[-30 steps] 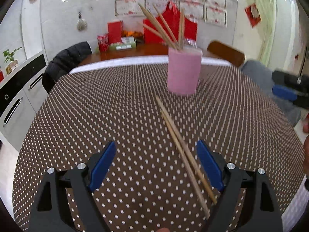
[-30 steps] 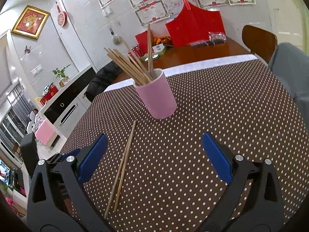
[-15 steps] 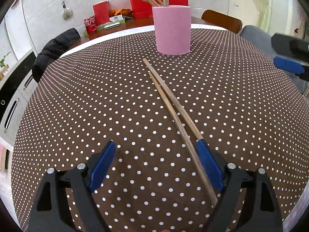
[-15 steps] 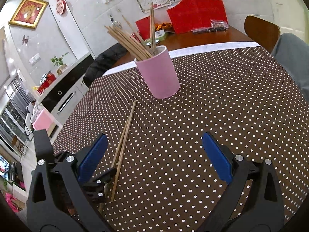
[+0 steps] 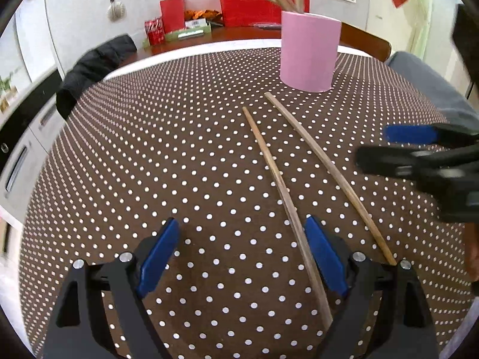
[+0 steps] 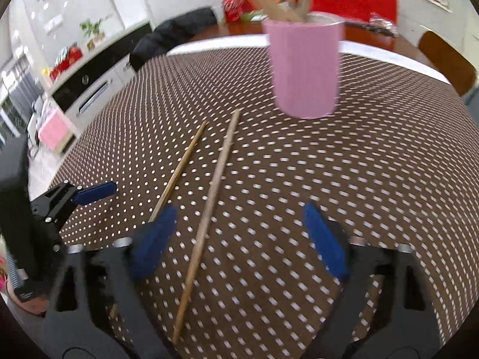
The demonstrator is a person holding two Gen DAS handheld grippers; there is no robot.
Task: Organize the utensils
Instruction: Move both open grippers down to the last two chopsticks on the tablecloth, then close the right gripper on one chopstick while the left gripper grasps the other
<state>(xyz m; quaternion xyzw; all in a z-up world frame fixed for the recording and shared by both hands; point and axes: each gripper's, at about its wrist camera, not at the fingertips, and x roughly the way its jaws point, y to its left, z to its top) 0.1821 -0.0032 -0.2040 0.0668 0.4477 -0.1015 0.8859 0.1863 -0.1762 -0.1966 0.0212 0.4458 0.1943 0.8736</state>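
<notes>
Two wooden chopsticks lie apart on the dotted brown tablecloth (image 5: 149, 155). The left chopstick (image 5: 281, 185) runs between my left gripper's jaws, close to the right finger. The right chopstick (image 5: 329, 164) lies outside that finger. My left gripper (image 5: 239, 248) is open and low over the table. In the right wrist view the right chopstick (image 6: 209, 197) lies between the jaws of my open right gripper (image 6: 239, 236), and the left chopstick (image 6: 179, 167) ends at its left finger. A pink cup (image 5: 310, 51) holding several chopsticks stands beyond; it also shows in the right wrist view (image 6: 305, 68).
My right gripper (image 5: 419, 155) shows at the right of the left wrist view, and my left gripper (image 6: 77, 197) at the left of the right wrist view. A black jacket (image 5: 92, 68) hangs at the table's far left. A wooden chair (image 6: 446, 62) stands at the far right.
The two chopsticks, lying together before, now lie apart. Both grippers have dropped lower and closer to them, and the right gripper has swung left over the right chopstick.
</notes>
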